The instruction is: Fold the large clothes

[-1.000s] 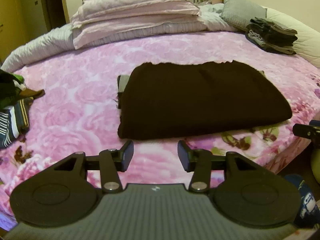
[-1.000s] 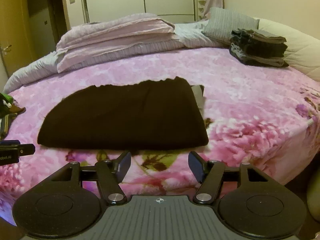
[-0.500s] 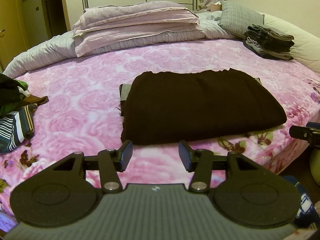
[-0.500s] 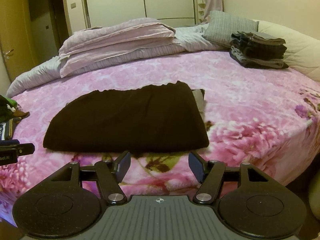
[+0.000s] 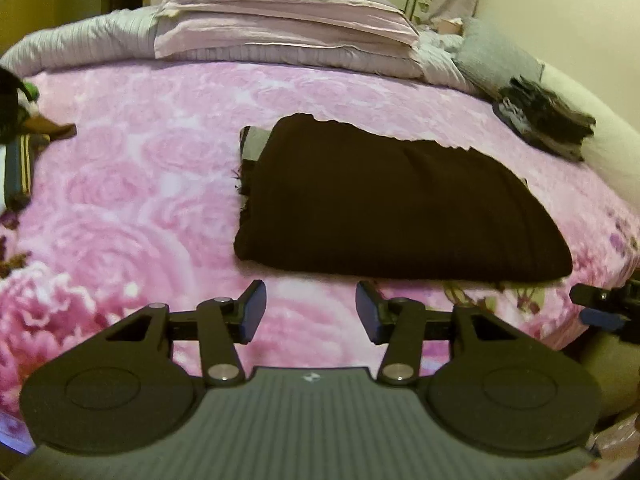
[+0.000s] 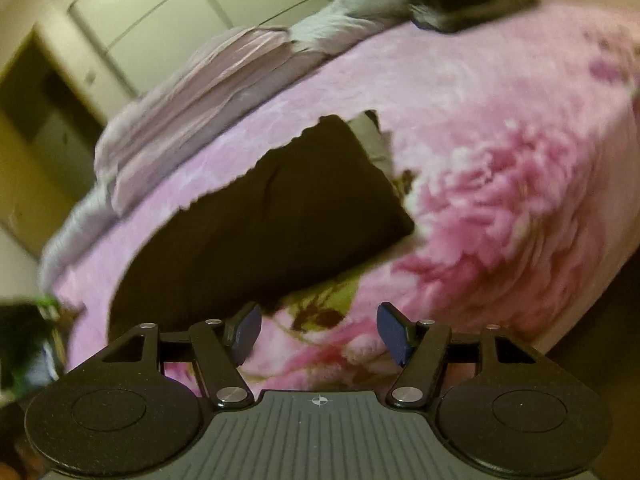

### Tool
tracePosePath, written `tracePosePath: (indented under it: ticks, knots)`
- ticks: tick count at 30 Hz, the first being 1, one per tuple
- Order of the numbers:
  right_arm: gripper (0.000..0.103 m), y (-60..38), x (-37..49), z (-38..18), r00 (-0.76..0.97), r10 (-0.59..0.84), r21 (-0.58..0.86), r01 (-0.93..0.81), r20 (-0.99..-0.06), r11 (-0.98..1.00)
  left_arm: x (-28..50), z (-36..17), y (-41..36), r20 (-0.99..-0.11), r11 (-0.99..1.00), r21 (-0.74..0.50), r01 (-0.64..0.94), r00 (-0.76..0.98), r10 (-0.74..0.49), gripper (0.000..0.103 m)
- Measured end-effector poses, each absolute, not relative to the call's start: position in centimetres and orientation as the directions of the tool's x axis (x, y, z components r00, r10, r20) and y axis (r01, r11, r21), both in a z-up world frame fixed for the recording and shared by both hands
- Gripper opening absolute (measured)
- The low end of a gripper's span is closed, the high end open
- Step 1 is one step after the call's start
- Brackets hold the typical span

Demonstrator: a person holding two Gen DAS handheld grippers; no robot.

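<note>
A dark brown garment (image 5: 392,208), folded into a flat wide rectangle, lies on the pink floral bedspread (image 5: 132,184). A grey piece sticks out at its left end. My left gripper (image 5: 310,312) hovers over the bedspread just short of the garment's near left corner; its jaws are closing with nothing between them. In the tilted, blurred right wrist view the garment (image 6: 272,216) lies ahead and to the left. My right gripper (image 6: 318,332) stands open and empty near its right corner, above the bed's front edge. The right gripper's fingertips (image 5: 600,308) show at the left wrist view's right edge.
Folded pink bedding (image 5: 280,12) and a grey pillow (image 5: 496,60) lie at the head of the bed. A stack of dark folded clothes (image 5: 548,120) sits at the far right. A heap of unfolded clothes (image 5: 16,148) lies at the left edge. A wardrobe (image 6: 180,20) stands behind.
Both grippers have sunk and come nearer the garment's front edge. The right view has rolled sharply and blurred. The left jaws have narrowed slightly.
</note>
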State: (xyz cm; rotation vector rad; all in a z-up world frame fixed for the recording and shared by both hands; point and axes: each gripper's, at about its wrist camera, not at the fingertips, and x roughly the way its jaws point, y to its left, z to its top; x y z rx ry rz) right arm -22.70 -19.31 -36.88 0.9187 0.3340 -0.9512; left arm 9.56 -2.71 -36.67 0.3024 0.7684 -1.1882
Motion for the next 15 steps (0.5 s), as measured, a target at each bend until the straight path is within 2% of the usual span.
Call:
tracePosePath:
  ticks: [3, 8, 12, 15]
  knots:
    - [0.061, -20.5, -23.7, -37.0, 0.590, -0.576, 0.579, 0.782, -0.566, 0.232, 10.2, -36.8, -3.2, -0.662, 0.362, -0.197, 0.911, 0.149, -0.735, 0.039]
    - [0.061, -24.2, -24.7, -36.4, 0.577, -0.639, 0.568, 0.783, -0.509, 0.254, 11.2, -36.5, -5.2, -0.641, 0.344, -0.204, 0.916, 0.141, -0.754, 0.039]
    - [0.065, -28.9, -24.6, -37.5, 0.557, -0.629, 0.551, 0.801, -0.542, 0.235, 13.0, -36.7, -7.2, -0.638, 0.362, -0.248, 0.899, 0.129, -0.759, 0.039]
    - [0.069, -32.2, -24.2, -39.2, 0.593, -0.573, 0.599, 0.773, -0.565, 0.209, 14.6, -37.1, -8.4, -0.645, 0.389, -0.294, 0.873, 0.119, -0.755, 0.039]
